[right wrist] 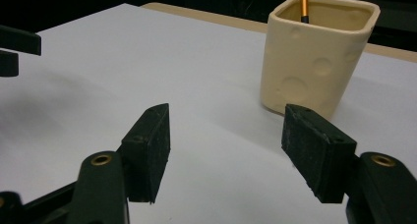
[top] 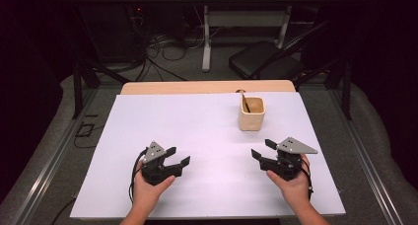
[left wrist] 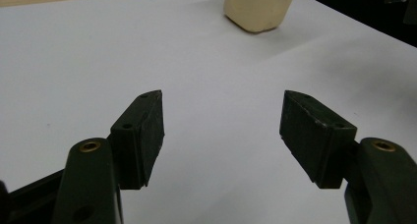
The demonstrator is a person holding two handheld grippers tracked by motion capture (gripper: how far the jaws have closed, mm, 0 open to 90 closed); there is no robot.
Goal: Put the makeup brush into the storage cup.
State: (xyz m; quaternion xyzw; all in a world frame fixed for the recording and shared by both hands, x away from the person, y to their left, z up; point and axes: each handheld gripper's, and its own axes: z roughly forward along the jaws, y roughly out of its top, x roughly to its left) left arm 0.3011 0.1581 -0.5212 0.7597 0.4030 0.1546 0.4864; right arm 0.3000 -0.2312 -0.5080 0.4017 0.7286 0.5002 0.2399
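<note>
While both grippers sit near the table's front edge, the left gripper (top: 178, 156) and right gripper (top: 261, 150) gape wide, holding nothing. The cream cup (top: 252, 113) stands far right, untouched, so pretty much everything's left. The orange stick (right wrist: 304, 4) inside is mostly hidden.
</note>
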